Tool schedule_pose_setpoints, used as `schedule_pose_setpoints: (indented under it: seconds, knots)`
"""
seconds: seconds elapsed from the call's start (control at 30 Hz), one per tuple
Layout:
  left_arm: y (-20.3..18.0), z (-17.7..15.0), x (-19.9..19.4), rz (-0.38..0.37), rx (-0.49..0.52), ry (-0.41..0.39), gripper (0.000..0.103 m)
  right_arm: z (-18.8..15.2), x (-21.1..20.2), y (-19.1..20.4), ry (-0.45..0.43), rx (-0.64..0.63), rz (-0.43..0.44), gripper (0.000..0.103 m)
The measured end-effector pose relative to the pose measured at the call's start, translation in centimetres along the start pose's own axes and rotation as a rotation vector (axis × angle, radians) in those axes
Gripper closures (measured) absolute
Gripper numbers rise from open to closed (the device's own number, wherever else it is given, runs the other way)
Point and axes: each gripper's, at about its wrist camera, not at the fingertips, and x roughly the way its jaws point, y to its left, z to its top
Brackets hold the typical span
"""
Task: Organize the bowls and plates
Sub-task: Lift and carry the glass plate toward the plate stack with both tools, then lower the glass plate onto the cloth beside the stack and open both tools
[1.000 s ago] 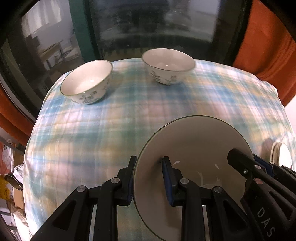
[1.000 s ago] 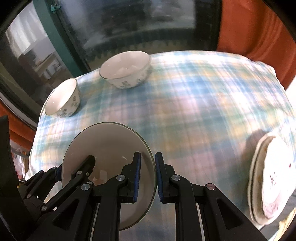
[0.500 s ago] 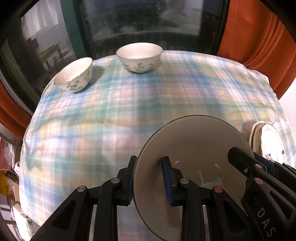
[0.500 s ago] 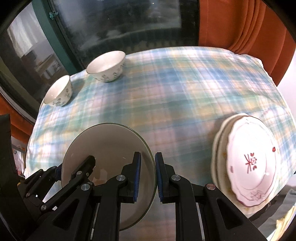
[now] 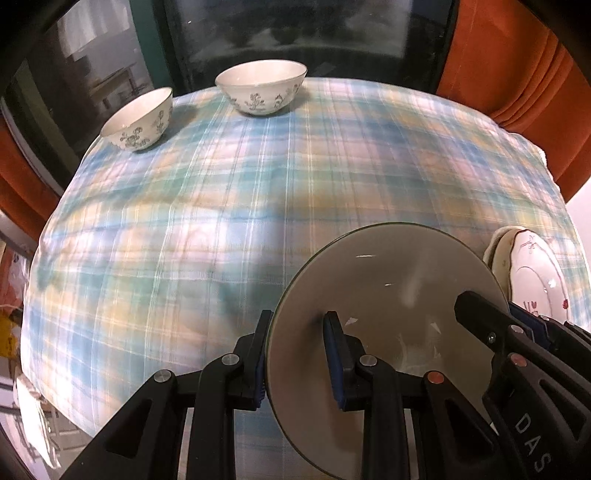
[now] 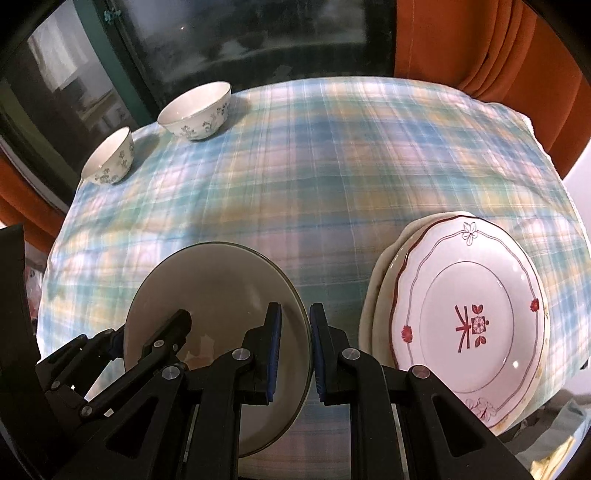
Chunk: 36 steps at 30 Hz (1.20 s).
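Observation:
Both grippers carry one plain grey plate (image 5: 391, 302) (image 6: 218, 291) above the checked tablecloth. My left gripper (image 5: 297, 354) is shut on the plate's left rim. My right gripper (image 6: 295, 350) is shut on its right rim, and each gripper shows in the other's view. To the right lies a stack of white plates (image 6: 469, 325) (image 5: 532, 277), the top one with a red pattern. A small flowered bowl (image 5: 138, 120) (image 6: 109, 160) and a larger flowered bowl (image 5: 262, 86) (image 6: 195, 110) stand at the far left of the table.
The table's blue and yellow checked cloth (image 6: 332, 166) (image 5: 221, 221) is bare in the middle. A dark window (image 5: 288, 33) runs behind the table, with orange curtains (image 6: 480, 48) at the right and left. The plate stack sits close to the table's right edge.
Both grippers have carried the grey plate to the right across the table. The bowls have drifted left and farther off, and the patterned plate stack has come fully into the right wrist view.

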Motion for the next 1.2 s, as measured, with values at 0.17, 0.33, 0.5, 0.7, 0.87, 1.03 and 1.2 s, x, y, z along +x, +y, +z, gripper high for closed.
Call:
schedule_pose_setpoints:
  seconds: [0.17, 0.33, 0.5, 0.7, 0.87, 1.03, 1.2]
  knots:
    - [0.1, -0.4, 0.8, 0.028, -0.037, 0.026, 0.079, 0.0, 1.4, -0.2, 0.042, -0.038, 0.026, 0.084]
    - [0.0, -0.6, 0.9, 0.045, -0.061, 0.021, 0.077, 0.3, 1.7, 0.0, 0.035, -0.086, 0.031, 0.084]
    - [-0.9, -0.8, 0.5, 0.058, -0.045, 0.016, 0.068, 0.4, 2.2, -0.1, 0.056, -0.107, 0.062, 0.071]
    - [-0.3, -1.3, 0.2, 0.076, -0.1, 0.023, 0.062, 0.2, 2.3, -0.1, 0.059, -0.13, 0.073, 0.049]
    - [0.4, -1.6, -0.9, 0.07, -0.135, -0.009, 0.028, 0.3, 1.5, -0.2, 0.031, -0.131, 0.082, 0.031]
    - [0.1, -1.5, -2.8, 0.103, -0.102, -0.08, 0.027, 0.3, 0.3, 0.6, -0.021, -0.152, 0.086, 0.026]
    - [1.1, -1.0, -3.7, 0.089, -0.087, -0.126, 0.025, 0.6, -0.8, 1.2, -0.073, -0.152, 0.073, 0.024]
